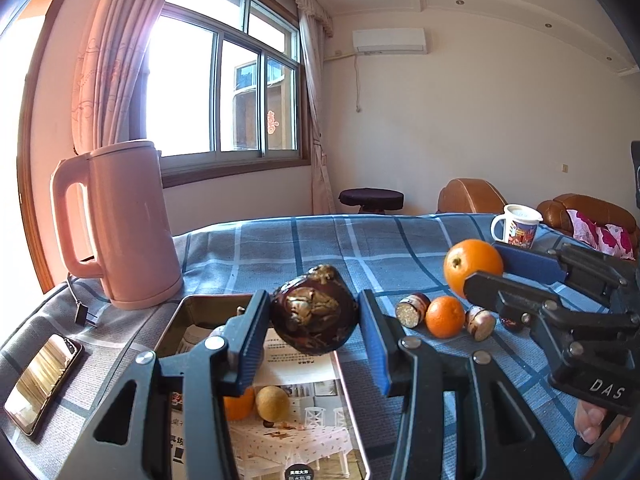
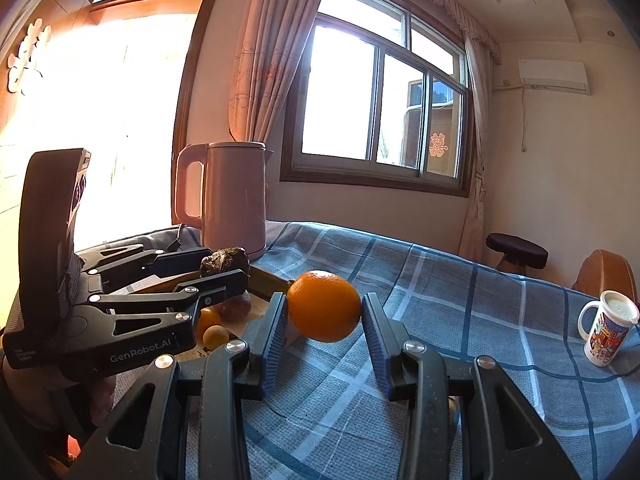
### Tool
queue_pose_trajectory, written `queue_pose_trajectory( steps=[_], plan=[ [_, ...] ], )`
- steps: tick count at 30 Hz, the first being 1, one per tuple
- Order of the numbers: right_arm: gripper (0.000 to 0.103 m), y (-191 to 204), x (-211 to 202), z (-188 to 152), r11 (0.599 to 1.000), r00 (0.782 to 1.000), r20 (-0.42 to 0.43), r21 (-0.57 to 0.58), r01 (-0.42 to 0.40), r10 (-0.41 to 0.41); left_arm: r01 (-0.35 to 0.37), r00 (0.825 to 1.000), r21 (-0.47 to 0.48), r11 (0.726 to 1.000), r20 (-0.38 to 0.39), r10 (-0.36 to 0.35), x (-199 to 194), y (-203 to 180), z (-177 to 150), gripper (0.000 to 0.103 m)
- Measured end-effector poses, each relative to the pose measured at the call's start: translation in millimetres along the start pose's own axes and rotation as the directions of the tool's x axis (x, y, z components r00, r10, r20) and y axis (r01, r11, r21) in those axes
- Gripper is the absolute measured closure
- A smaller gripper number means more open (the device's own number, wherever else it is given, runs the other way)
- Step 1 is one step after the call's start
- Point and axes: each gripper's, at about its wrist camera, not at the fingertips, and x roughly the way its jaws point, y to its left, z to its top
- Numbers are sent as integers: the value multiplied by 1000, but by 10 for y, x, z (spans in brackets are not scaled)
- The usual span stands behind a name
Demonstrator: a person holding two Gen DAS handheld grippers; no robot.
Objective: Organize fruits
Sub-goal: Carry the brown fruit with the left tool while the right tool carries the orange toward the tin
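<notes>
My left gripper [image 1: 314, 330] tilted slightly down, clenched on a dark mottled fruit [image 1: 314, 312] above the metal tray's [image 1: 200, 308] far edge, my right gripper [image 2: 324, 320] clamping an orange [image 2: 324, 306] above open plaid tablecloth [image 2: 460, 300] beside the tray's right rim

You've got a big sliding window with a brown wooden frame [image 1: 224, 92] blasting daylight in, pink patterned curtains [image 1: 108, 64] hanging either side. Cream plaster walls [image 1: 460, 120] with a white wall-mounted air conditioner [image 1: 389, 41] up near the ceiling with its recessed spotlights [image 1: 460, 2]. Behind the blue plaid-covered surface [image 1: 320, 240] sit a round dark-cushioned stool [image 1: 371, 199] and a brown leather sofa [image 1: 472, 196].
</notes>
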Motion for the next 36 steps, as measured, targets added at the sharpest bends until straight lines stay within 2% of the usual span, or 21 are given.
queue_pose_trajectory(
  steps=[14,36],
  plan=[
    [63,250,132,52,998,999,-14,-46,-51,51,-65,998,-38,997,-24,64,-1,323,-20,56],
    [63,553,292,110,991,994,-32,-83,-107,105,-121,991,-51,991,-65,117,18,629,-42,56]
  ],
)
